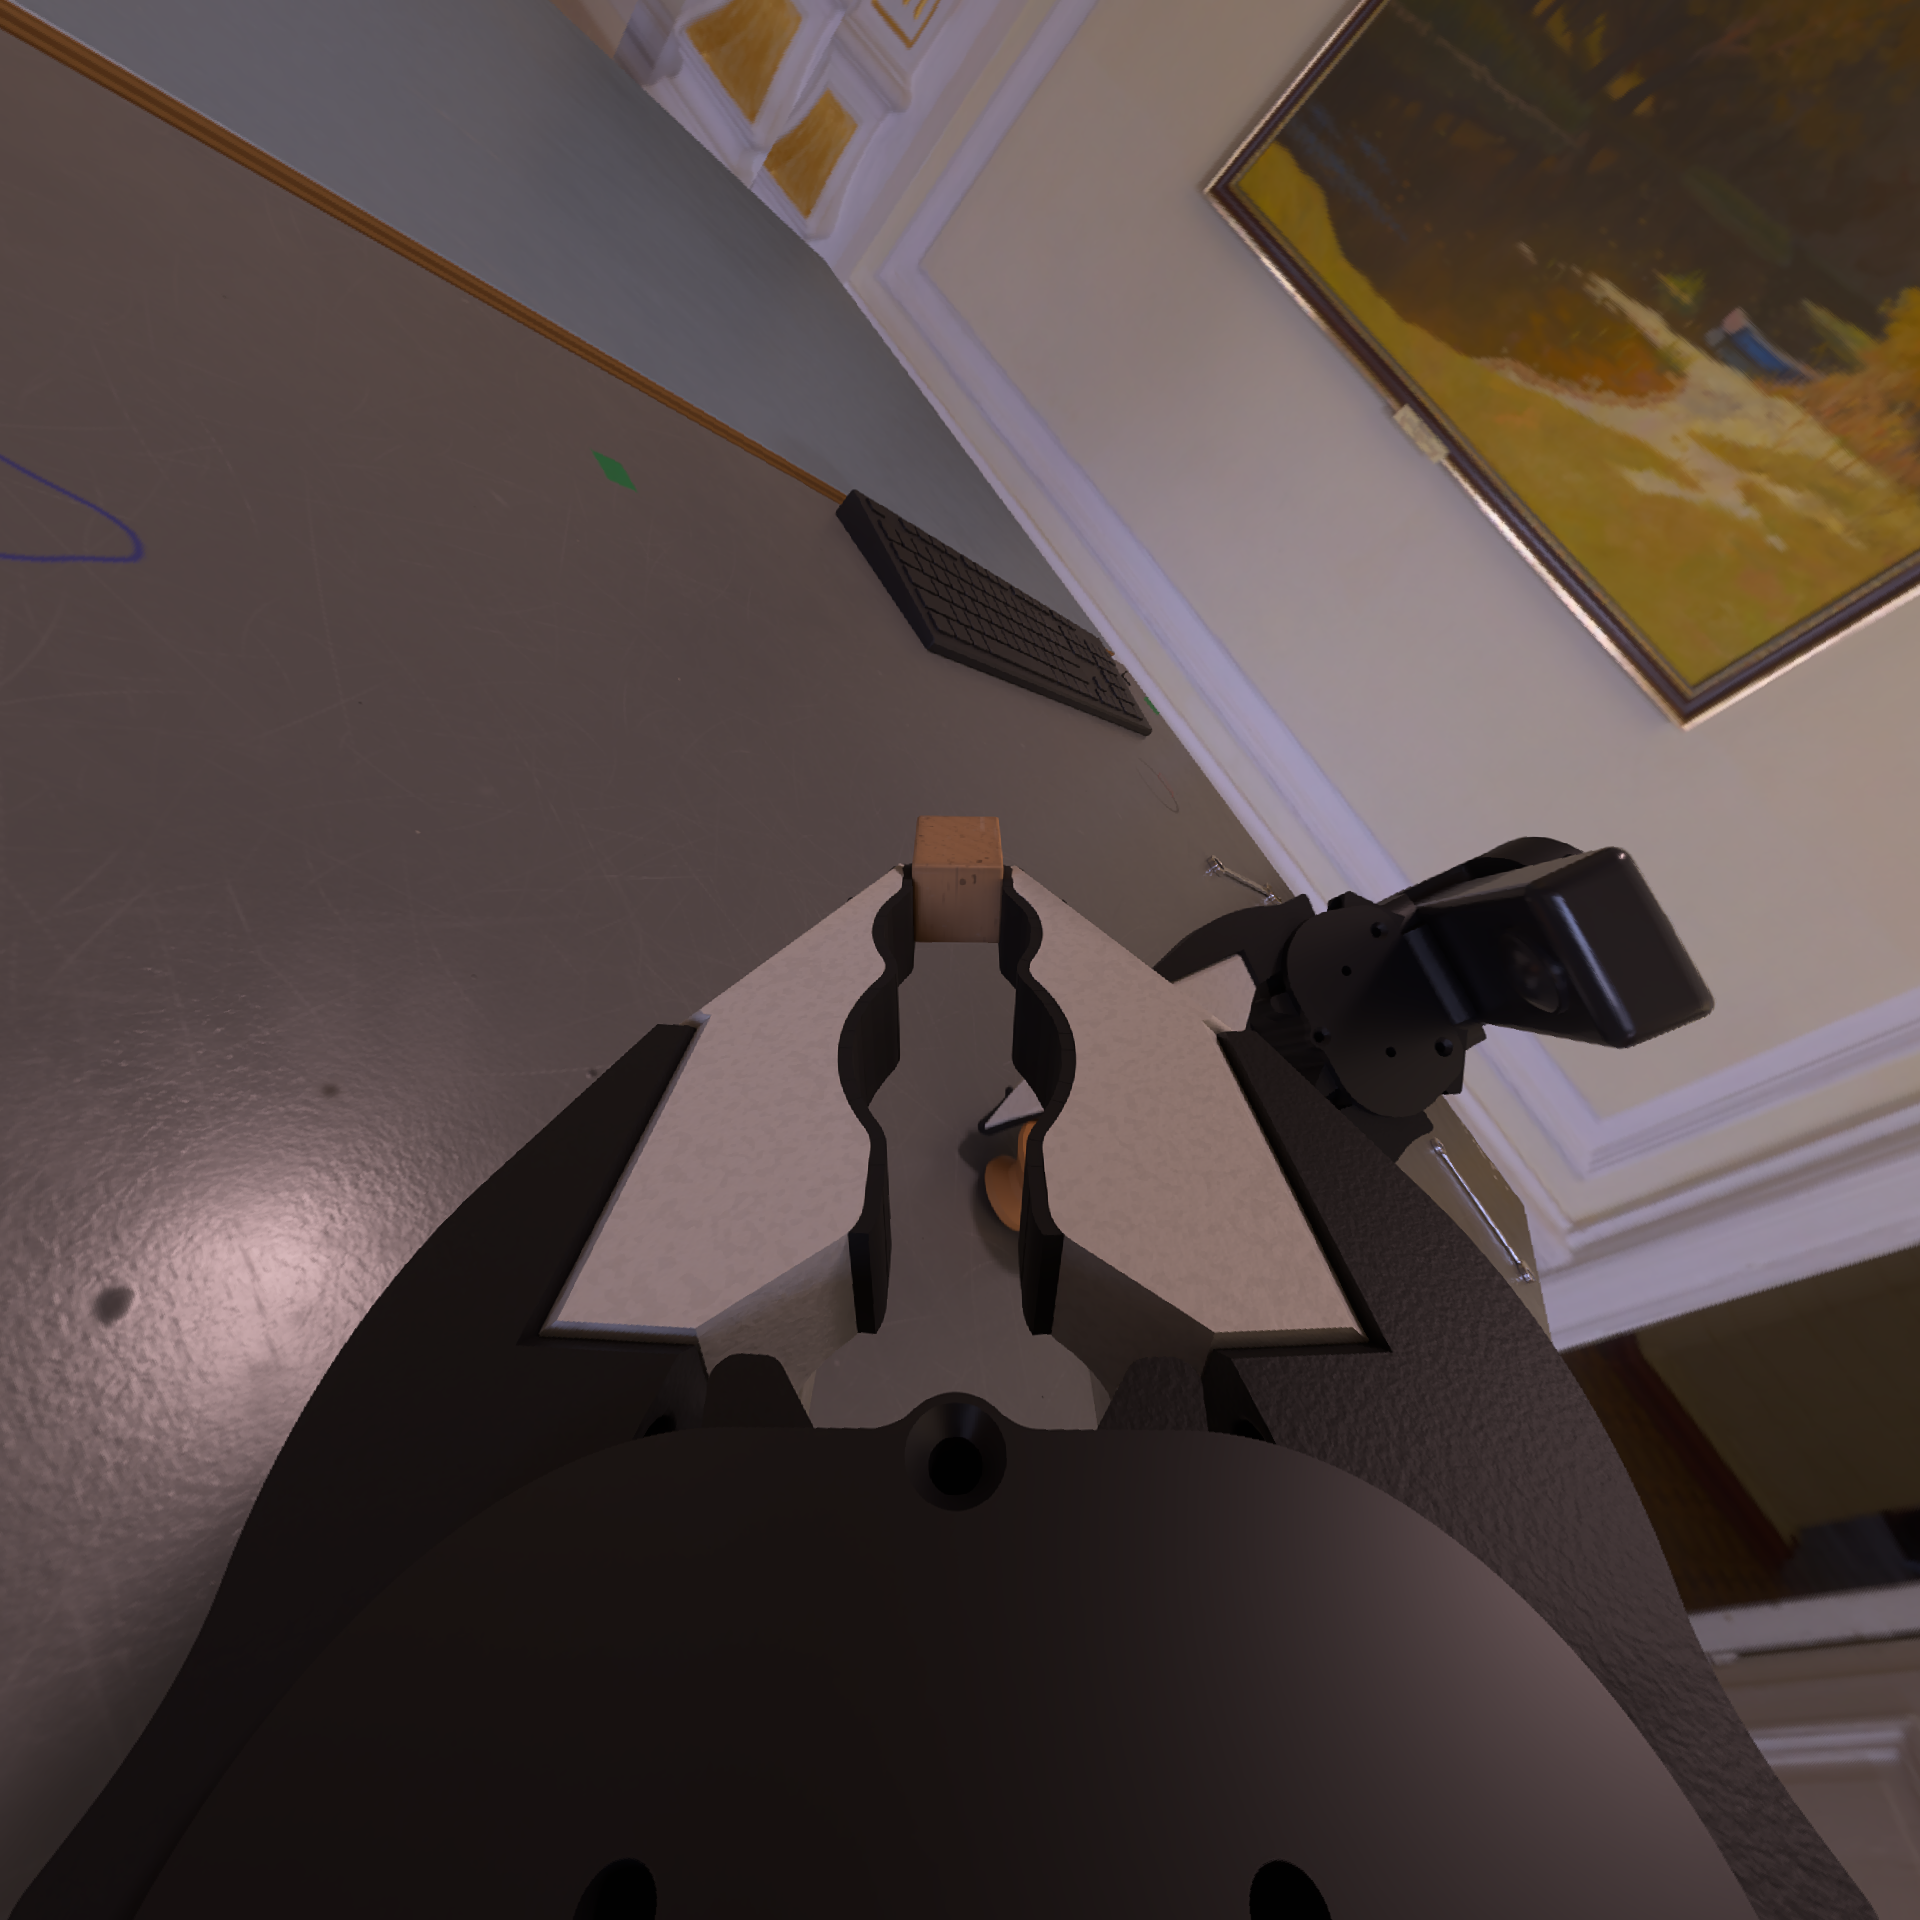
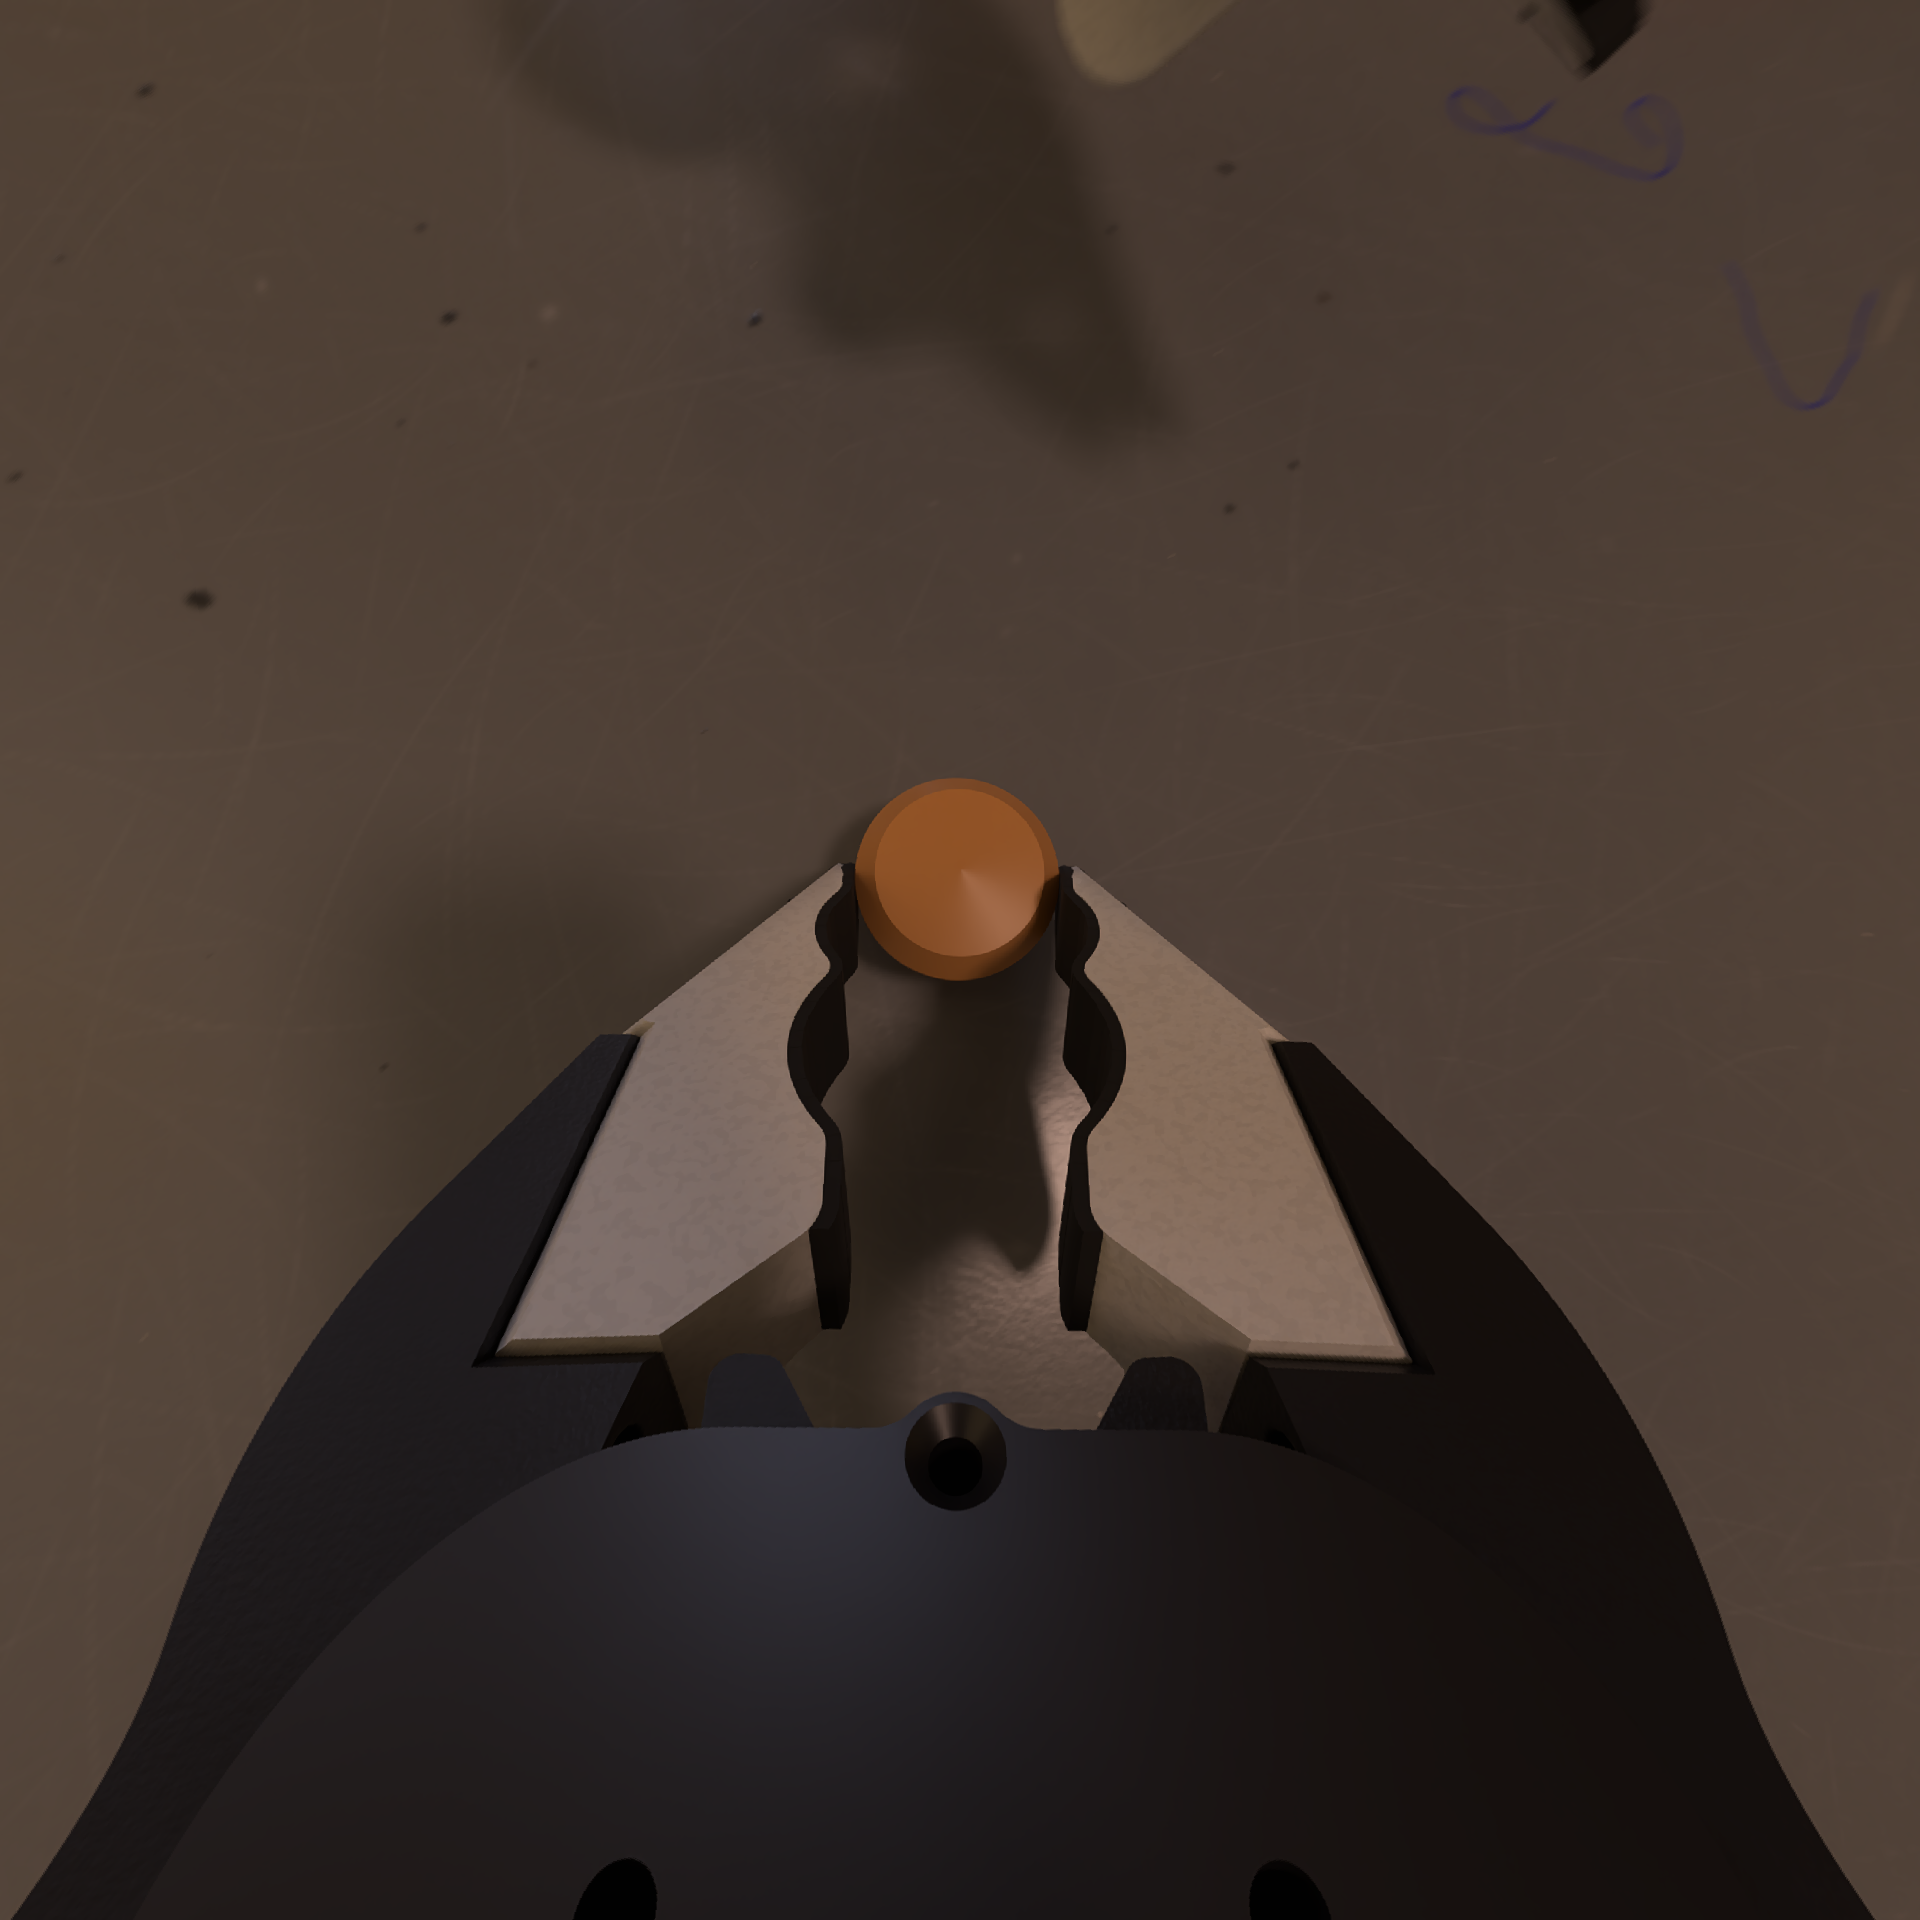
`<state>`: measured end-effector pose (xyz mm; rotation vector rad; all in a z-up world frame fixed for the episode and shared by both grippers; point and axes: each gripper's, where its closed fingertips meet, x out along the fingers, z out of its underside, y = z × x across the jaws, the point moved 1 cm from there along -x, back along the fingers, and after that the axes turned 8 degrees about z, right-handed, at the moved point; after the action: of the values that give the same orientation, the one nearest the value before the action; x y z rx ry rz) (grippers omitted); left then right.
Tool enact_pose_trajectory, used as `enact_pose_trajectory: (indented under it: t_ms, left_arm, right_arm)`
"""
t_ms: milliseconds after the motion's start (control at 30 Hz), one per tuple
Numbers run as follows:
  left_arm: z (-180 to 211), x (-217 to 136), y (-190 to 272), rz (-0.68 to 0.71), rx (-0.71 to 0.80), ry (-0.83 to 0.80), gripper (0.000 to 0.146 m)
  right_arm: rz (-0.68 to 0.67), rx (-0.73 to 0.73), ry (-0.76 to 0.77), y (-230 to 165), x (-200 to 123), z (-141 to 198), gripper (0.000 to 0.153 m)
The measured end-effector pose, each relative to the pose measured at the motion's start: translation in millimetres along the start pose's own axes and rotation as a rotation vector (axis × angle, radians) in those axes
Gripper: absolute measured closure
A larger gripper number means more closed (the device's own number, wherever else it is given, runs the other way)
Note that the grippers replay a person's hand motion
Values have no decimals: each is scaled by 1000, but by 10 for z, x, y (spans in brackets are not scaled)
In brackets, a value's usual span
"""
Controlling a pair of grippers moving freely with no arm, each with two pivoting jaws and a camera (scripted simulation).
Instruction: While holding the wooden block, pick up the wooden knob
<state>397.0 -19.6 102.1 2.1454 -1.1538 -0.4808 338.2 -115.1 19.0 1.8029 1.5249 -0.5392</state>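
Observation:
My left gripper (image 1: 958, 899) is shut on a small pale wooden block (image 1: 958, 852), held at its fingertips above the grey-brown table (image 1: 364, 831). My right gripper (image 2: 956, 883) points down at the table, its fingertips pressed on both sides of a round orange-brown wooden knob (image 2: 956, 878). I cannot tell whether the knob touches the table. In the left wrist view, part of the knob (image 1: 1003, 1190) shows through the gap between my fingers, with the right gripper's black body (image 1: 1455, 987) just right of it.
A black keyboard (image 1: 987, 613) lies near the table's far edge by the wall. A framed painting (image 1: 1621, 312) hangs on the wall. Blue scribbles (image 2: 1569, 135) mark the table (image 2: 416, 520). A pale finger of the left gripper (image 2: 1132, 36) shows at the top edge.

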Motion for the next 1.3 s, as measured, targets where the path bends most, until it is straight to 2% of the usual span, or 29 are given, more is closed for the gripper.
enact_pose_trajectory:
  t_ms: [267,367,533,933,1300]
  left_arm:
    - [-41,-24,-52,-30,17,33,132]
    - [-121,-47,23,16,15,86,132]
    - [-199,-52,210,113,62,126,132]
    - [-84,-49,183,121,-11,0,132]
    - [-63,-42,175,123,-13,-11,132]
  right_arm:
    - [222,32,207,389,-131,-259,115]
    - [335,-43,327,499,-234,-370,115]
    - [413,-107,434,542,-288,-454,115]
    - [507,-356,342,496,-214,-389,115]
    - [534,-406,313,501,-193,-366,115]
